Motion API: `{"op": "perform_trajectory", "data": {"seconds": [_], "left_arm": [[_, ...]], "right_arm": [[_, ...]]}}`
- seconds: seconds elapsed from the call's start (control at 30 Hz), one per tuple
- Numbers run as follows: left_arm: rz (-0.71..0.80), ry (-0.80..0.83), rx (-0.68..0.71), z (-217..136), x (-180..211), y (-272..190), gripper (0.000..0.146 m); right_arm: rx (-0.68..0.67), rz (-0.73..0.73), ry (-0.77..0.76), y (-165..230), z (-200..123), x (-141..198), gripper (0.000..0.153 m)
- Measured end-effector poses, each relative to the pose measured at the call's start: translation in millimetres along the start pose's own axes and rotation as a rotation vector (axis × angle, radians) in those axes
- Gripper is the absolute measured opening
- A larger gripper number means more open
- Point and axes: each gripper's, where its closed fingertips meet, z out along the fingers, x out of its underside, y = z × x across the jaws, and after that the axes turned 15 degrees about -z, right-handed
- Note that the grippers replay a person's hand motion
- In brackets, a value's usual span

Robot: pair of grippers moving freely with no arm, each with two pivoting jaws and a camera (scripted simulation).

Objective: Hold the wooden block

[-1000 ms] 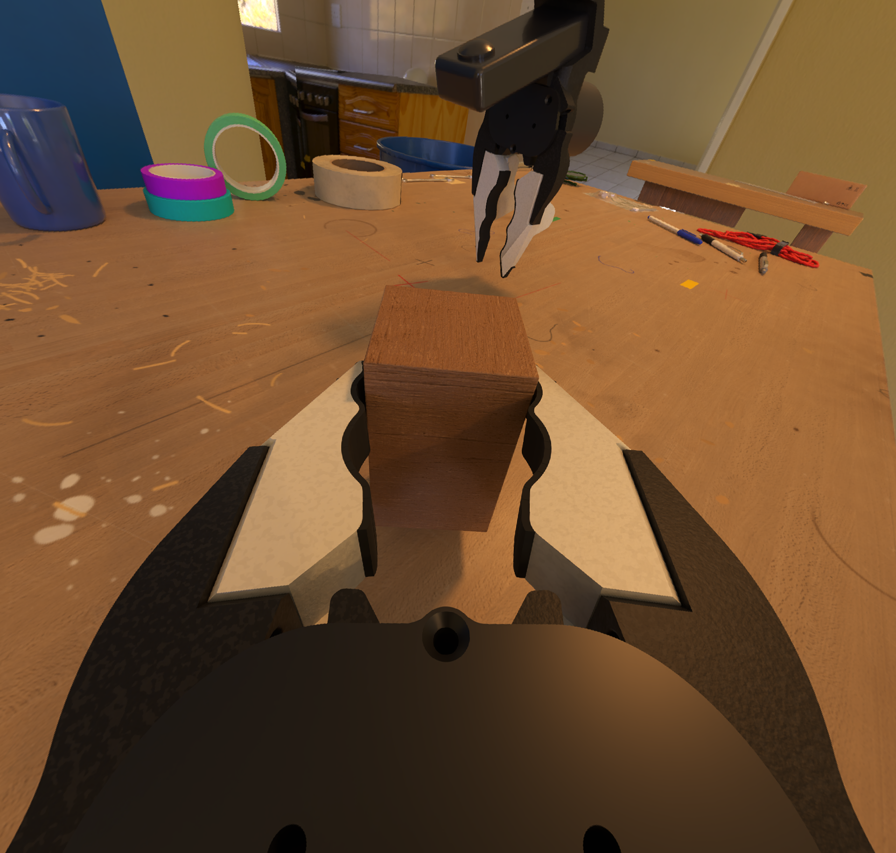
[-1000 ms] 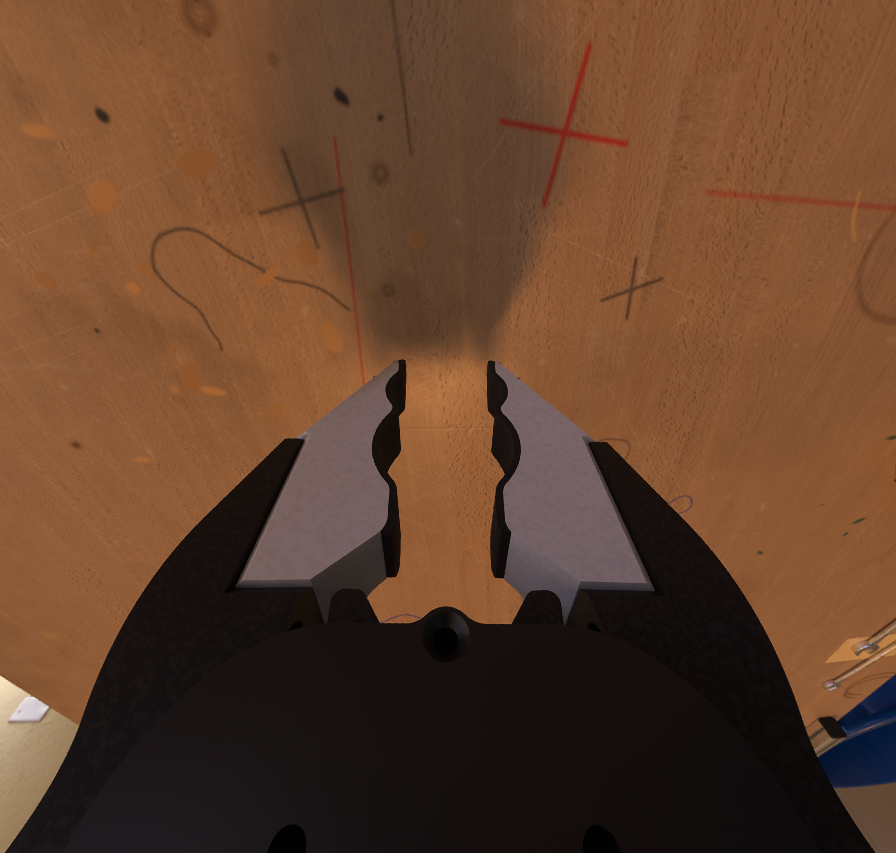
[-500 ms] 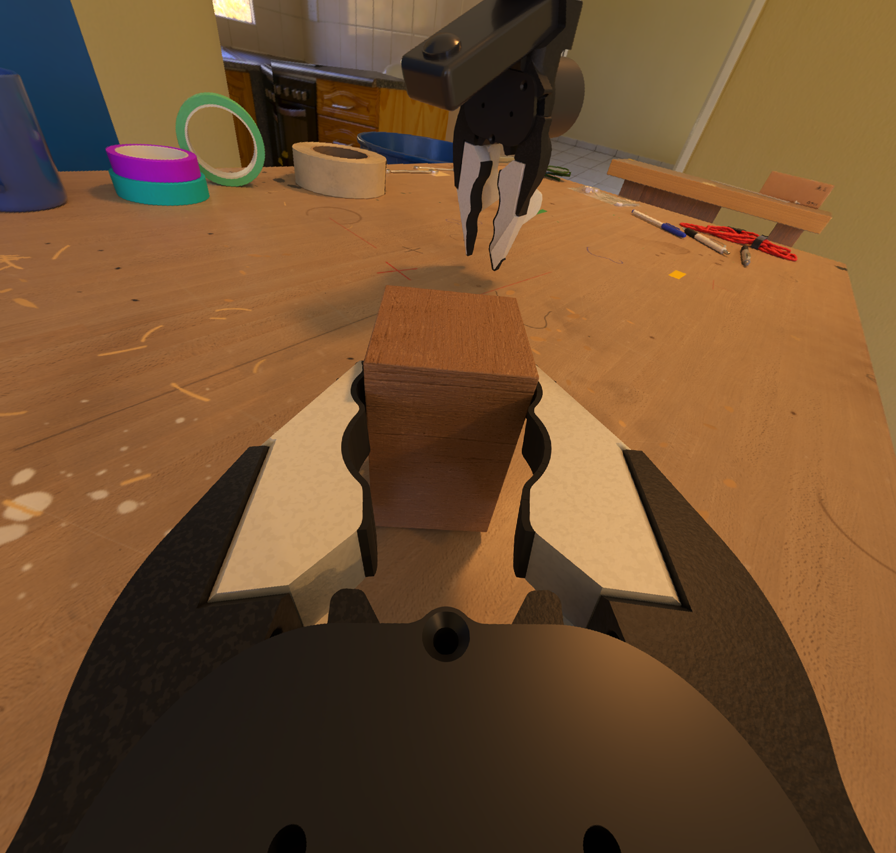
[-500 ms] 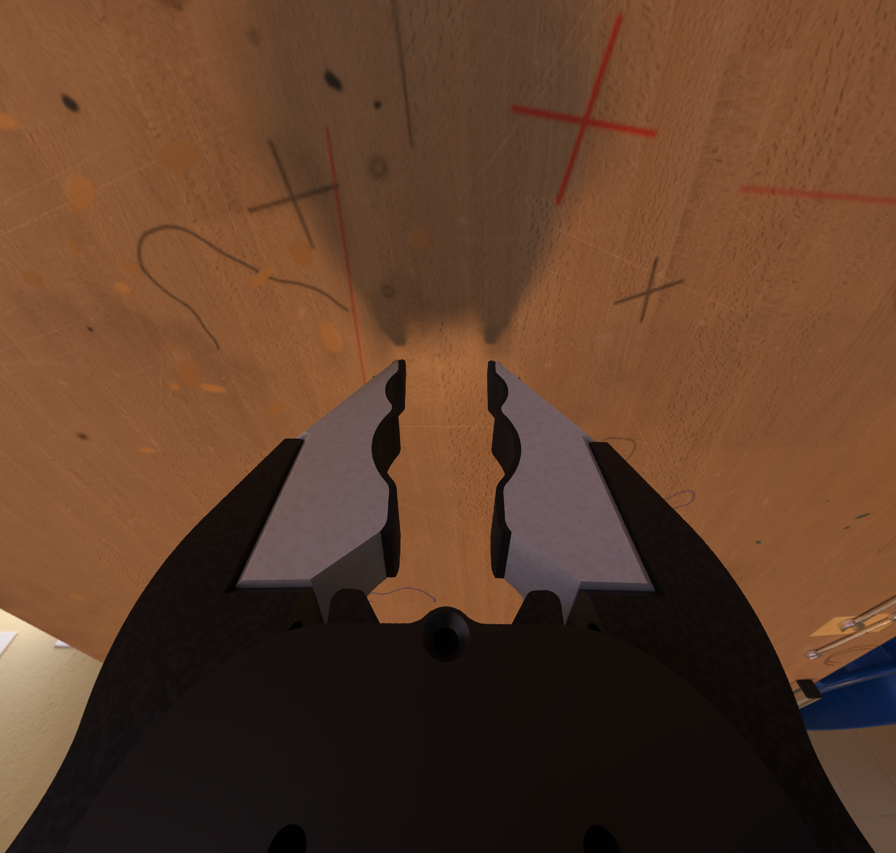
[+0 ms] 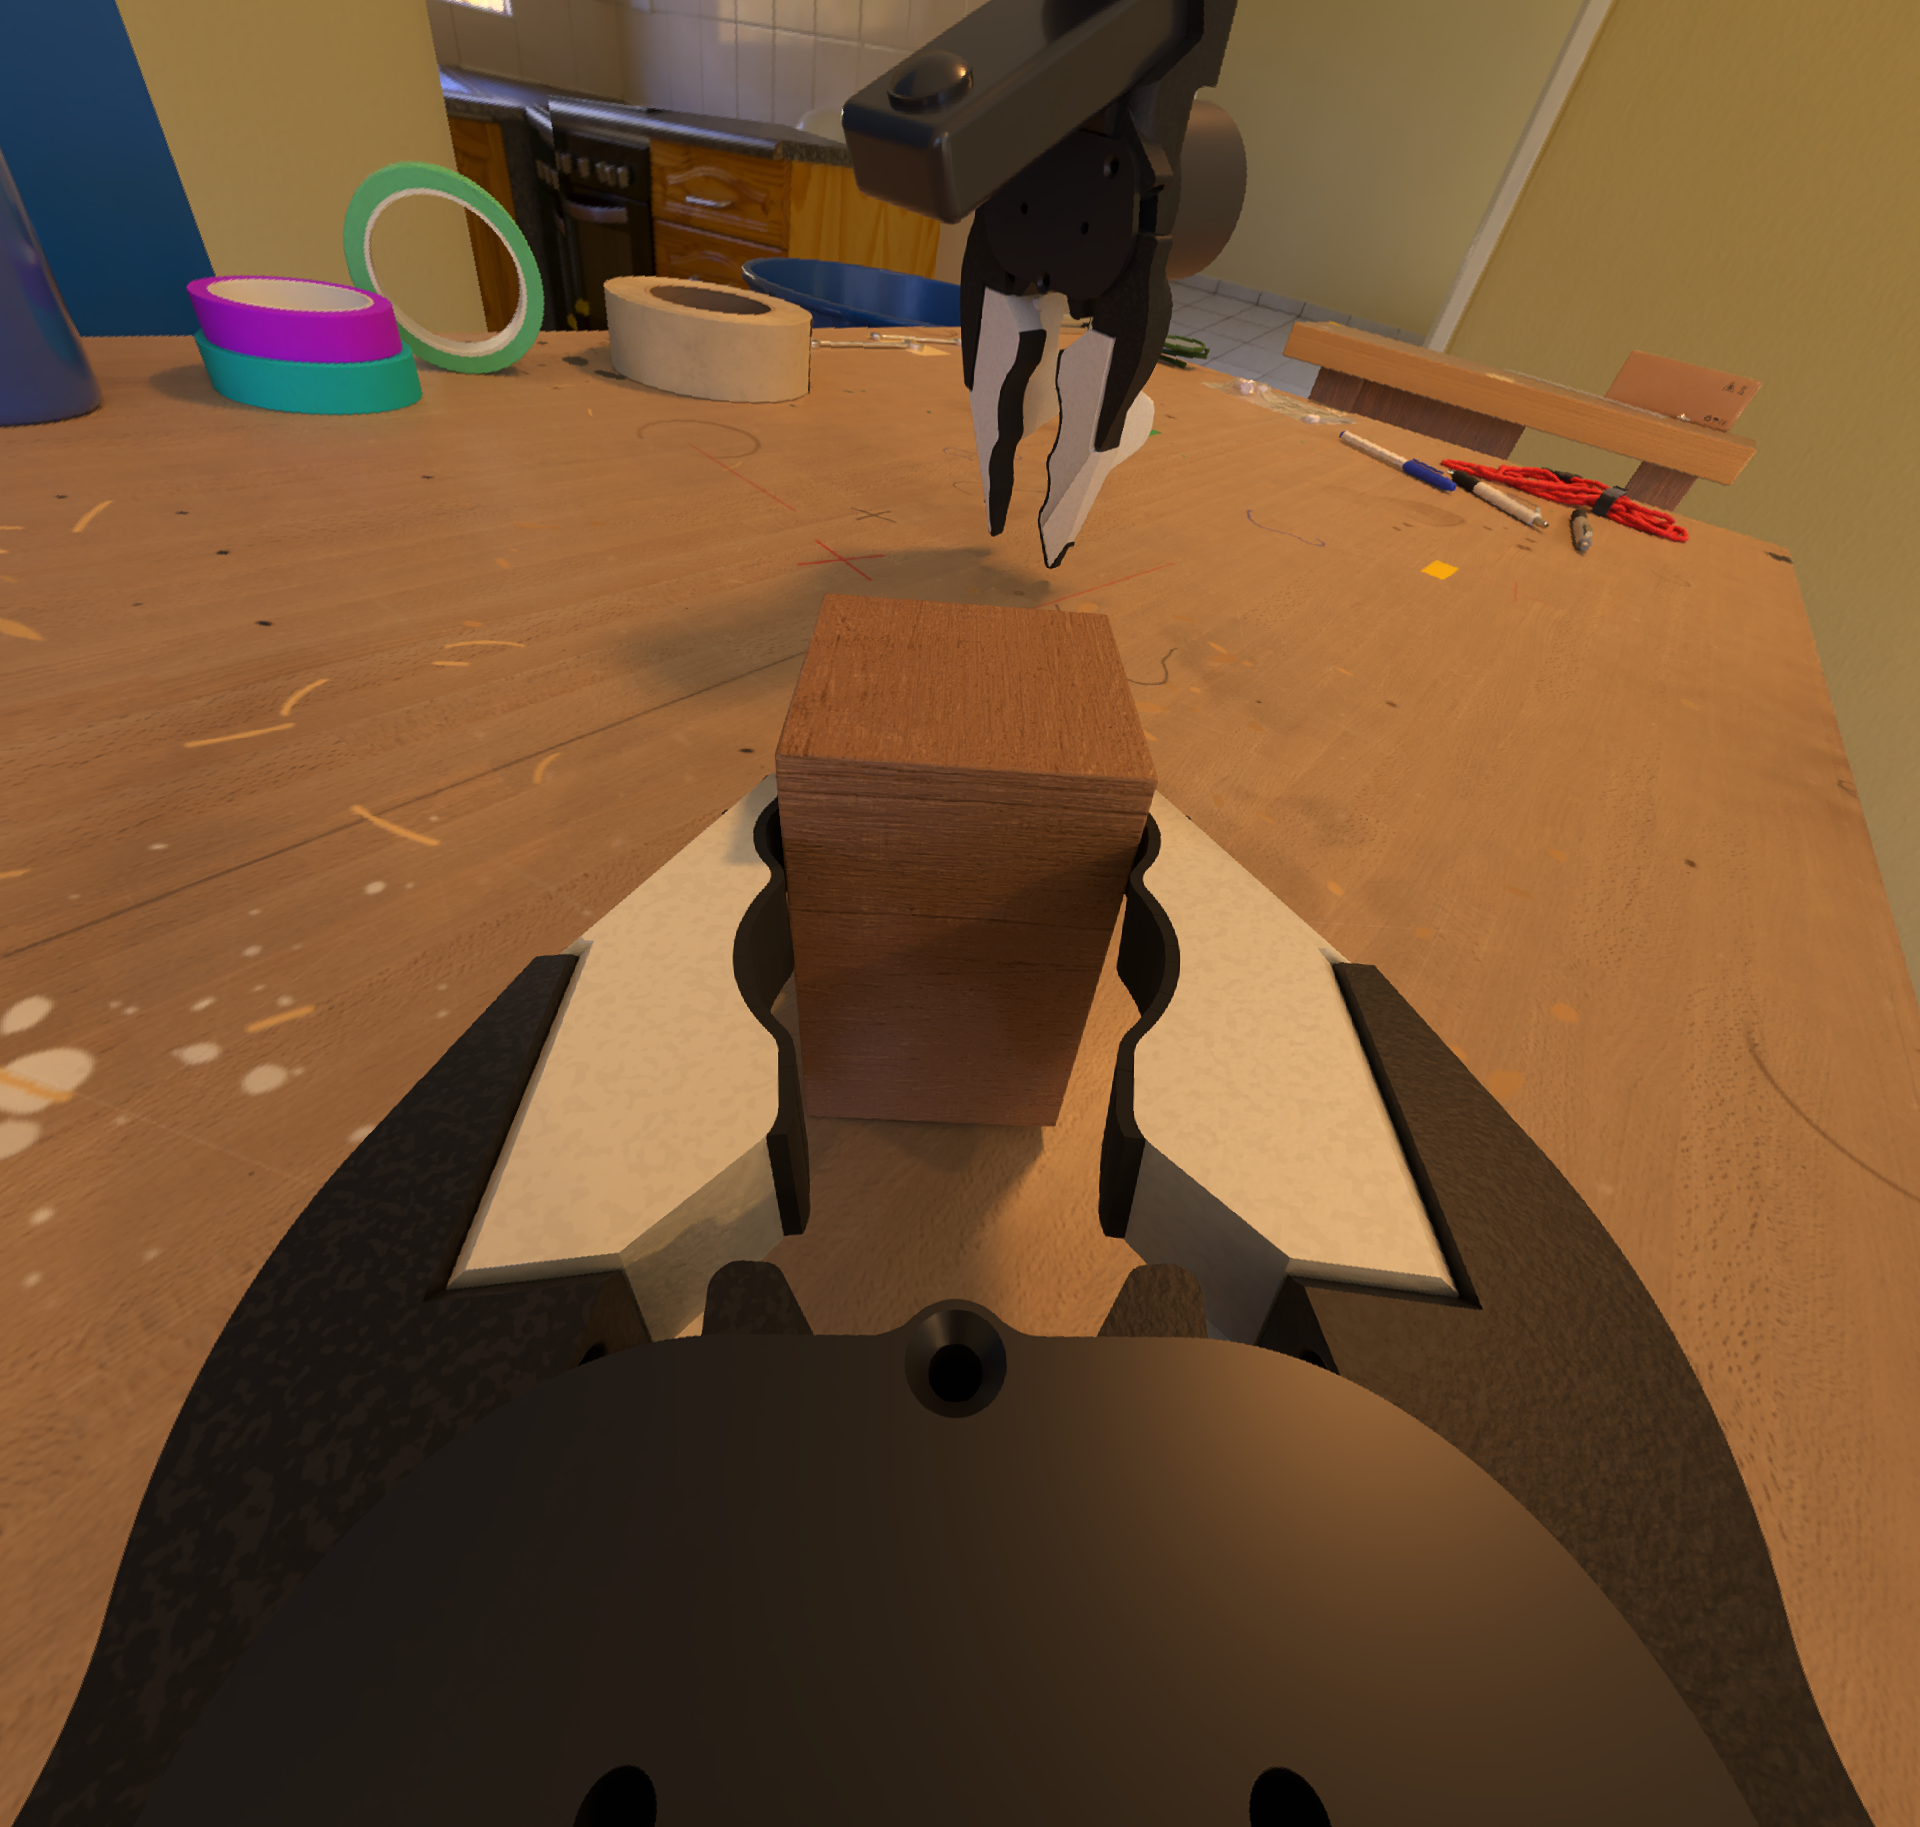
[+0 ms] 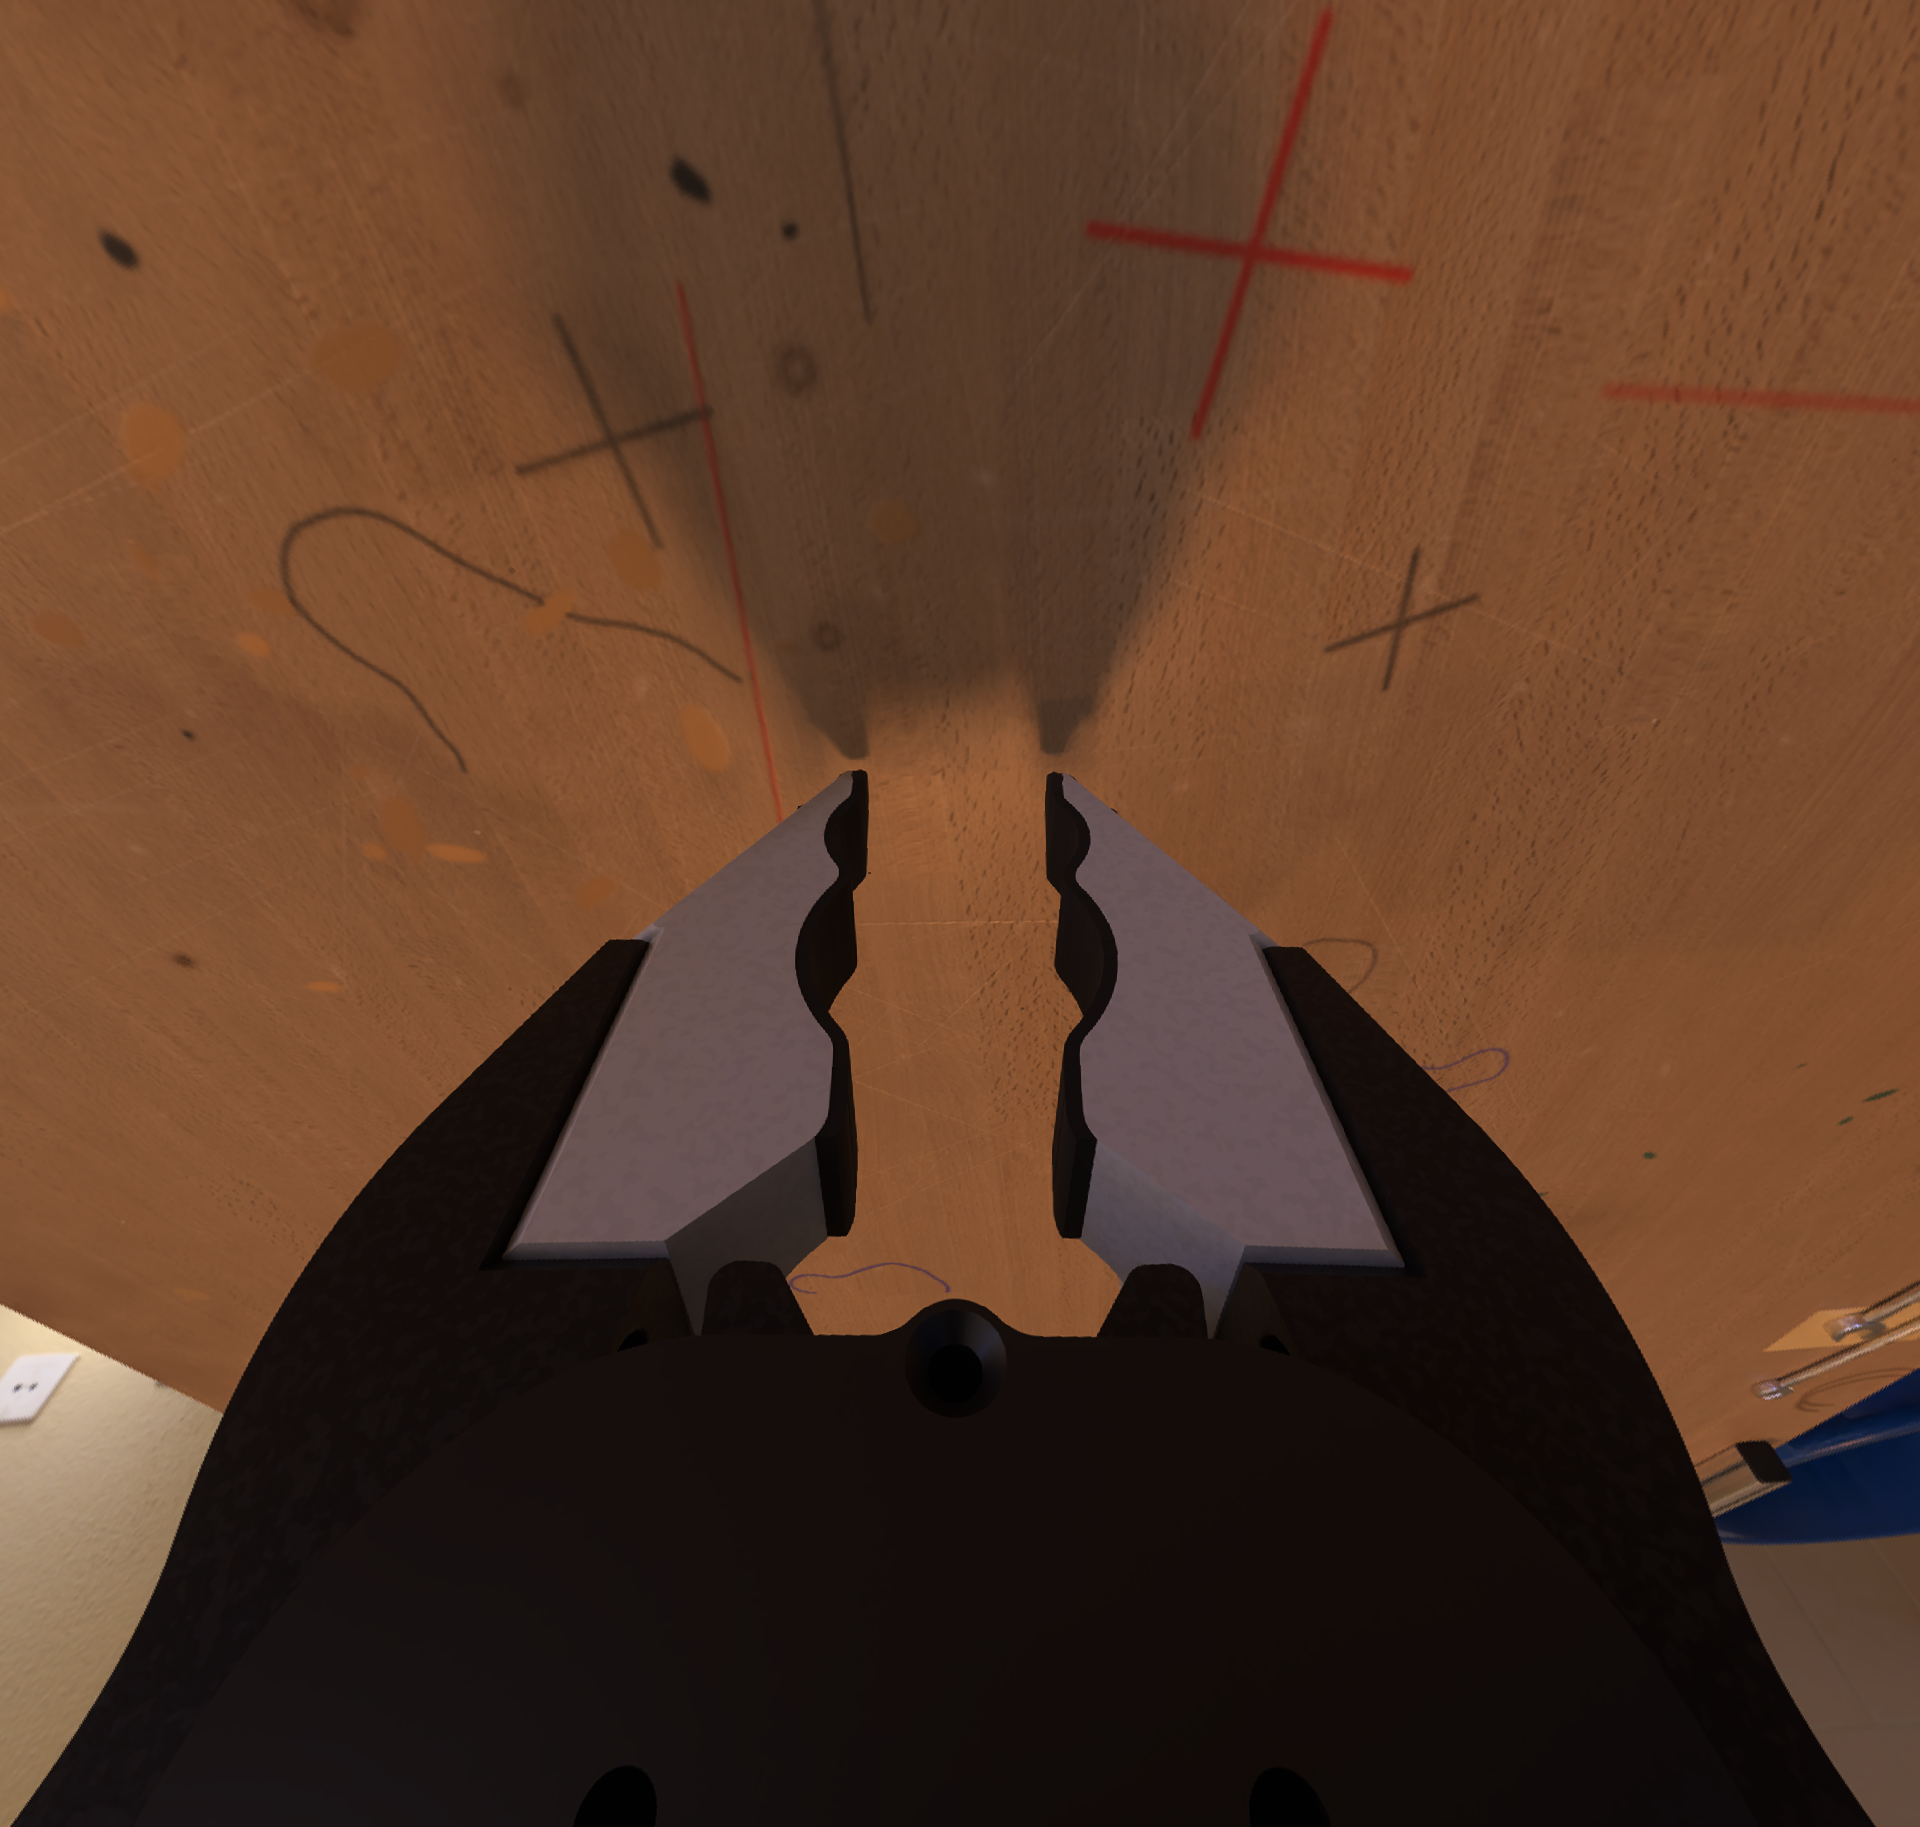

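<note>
The wooden block (image 5: 961,717) is a brown upright block between the fingers of my left gripper (image 5: 961,811), which is shut on its two sides, low over the wooden table (image 5: 416,634). I cannot tell whether the block's base touches the table. My right gripper (image 5: 1027,543) hangs fingers down just beyond the block, its tips close above the tabletop. In the right wrist view the right gripper (image 6: 954,780) is open and empty, with only bare marked tabletop (image 6: 1558,738) between and ahead of its fingers. The block does not show there.
At the back left are a stacked purple and teal tape roll (image 5: 296,343), a green tape ring (image 5: 447,265) standing on edge and a cream tape roll (image 5: 707,338). A blue mug (image 5: 36,323) is at the left edge. Markers (image 5: 1403,463), a red cord (image 5: 1569,494) and a plank (image 5: 1517,401) lie far right.
The right gripper has come down closer to the tabletop, and its fingertip shadows have sharpened. The left gripper's view has shifted to the right, still shut on the block.
</note>
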Motion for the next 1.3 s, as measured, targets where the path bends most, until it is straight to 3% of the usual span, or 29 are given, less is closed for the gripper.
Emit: {"op": "perform_trajectory", "data": {"seconds": [0.3,0.53,0.73,0.9,1.07,1.3], "left_arm": [[0.043,-0.028,0.018,-0.5,-5.0,-9.4,0.062],[0.067,-0.006,0.017,4.3,-2.8,-13.8,0.062],[0.077,0.014,0.009,7.1,0.8,-13.6,0.062],[0.074,0.011,0.006,7.0,0.8,-12.3,0.062],[0.078,0.012,-0.005,8.6,1.2,-10.7,0.062],[0.103,0.032,-0.026,14.0,1.4,-12.7,0.062]], "right_arm": [[-0.023,0.045,-0.013,-2.2,-4.9,2.2,0.034],[0.001,0.183,-0.050,-18.7,-69.6,33.4,0.034],[0.023,0.401,-0.027,-38.9,-125.6,112.1,0.034],[0.013,0.615,0.034,-45.0,-145.9,197.2,0.034],[-0.010,0.862,0.048,-48.2,-143.5,283.6,0.034],[-0.056,1.166,0.077,-50.5,-106.8,380.0,0.033]]}}
